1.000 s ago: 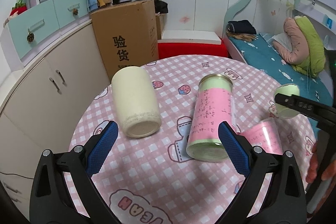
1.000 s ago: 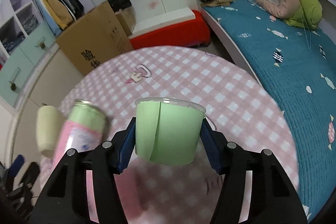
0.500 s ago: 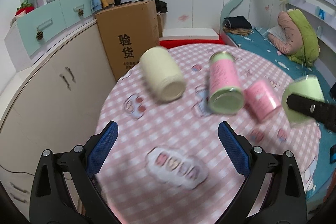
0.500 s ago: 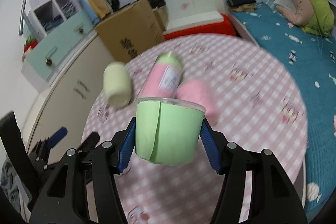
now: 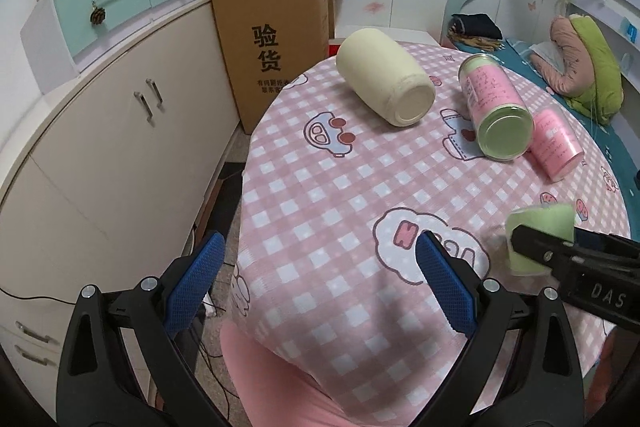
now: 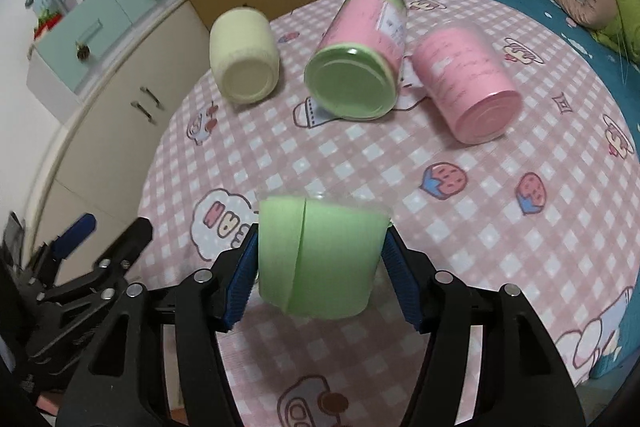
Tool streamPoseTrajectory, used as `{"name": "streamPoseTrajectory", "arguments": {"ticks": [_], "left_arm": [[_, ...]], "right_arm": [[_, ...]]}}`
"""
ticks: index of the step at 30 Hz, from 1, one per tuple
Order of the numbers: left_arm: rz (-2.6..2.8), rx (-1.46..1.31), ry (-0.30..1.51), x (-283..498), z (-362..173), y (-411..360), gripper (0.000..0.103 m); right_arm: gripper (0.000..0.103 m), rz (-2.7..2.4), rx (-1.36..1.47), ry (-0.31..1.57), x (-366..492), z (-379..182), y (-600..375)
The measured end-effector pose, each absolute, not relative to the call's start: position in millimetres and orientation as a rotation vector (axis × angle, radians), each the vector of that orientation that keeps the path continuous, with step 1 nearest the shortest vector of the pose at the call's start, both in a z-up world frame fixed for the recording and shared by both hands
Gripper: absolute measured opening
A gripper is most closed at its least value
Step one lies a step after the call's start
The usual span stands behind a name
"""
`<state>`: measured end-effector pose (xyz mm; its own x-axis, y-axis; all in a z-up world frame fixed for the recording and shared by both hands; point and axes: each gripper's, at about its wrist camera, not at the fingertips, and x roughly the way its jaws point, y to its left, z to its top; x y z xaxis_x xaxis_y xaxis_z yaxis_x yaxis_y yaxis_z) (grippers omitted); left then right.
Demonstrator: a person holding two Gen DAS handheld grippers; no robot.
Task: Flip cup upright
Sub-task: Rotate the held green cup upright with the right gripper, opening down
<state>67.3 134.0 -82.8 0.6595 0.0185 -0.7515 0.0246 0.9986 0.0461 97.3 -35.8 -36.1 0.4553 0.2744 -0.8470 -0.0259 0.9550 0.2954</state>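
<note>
Left wrist view: I am holding my left gripper (image 5: 316,285) wide apart and empty, off the near edge of the table (image 5: 320,187). The green cup (image 5: 538,227) is showing at far right, pinched in my right gripper.

Right wrist view: my right gripper (image 6: 318,267) is clamping the green cup (image 6: 316,259) by its sides, rim up, above the checked cloth. Risk: the thin wall may be buckling under pad pressure, or the cup may tip if I release it before its base is seated.

Even, soft indoor light; strong fisheye bending at the edges.
Right wrist view slightly motion-blurred; faint shadows on the surface (image 6: 460,227).
</note>
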Motion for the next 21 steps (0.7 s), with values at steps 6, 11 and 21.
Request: {"name": "streamPoseTrajectory", "arguments": {"ticks": [6,11,21], "left_arm": [[-0.014,0.050,0.867,70.5,-88.3,131.9,0.096],[-0.066,0.020,0.851,65.0,-80.3,124.6,0.096],[-0.295,-0.147,0.910,52.6,-60.2,76.7,0.096]], "right_arm": [[0.094,0.172,0.240,1.026,92.1,-26.9,-38.2],[0.094,0.188,0.290,1.003,85.4,-17.2,-52.6],[0.095,0.038,0.349,0.834,60.4,19.6,-136.6]]}}
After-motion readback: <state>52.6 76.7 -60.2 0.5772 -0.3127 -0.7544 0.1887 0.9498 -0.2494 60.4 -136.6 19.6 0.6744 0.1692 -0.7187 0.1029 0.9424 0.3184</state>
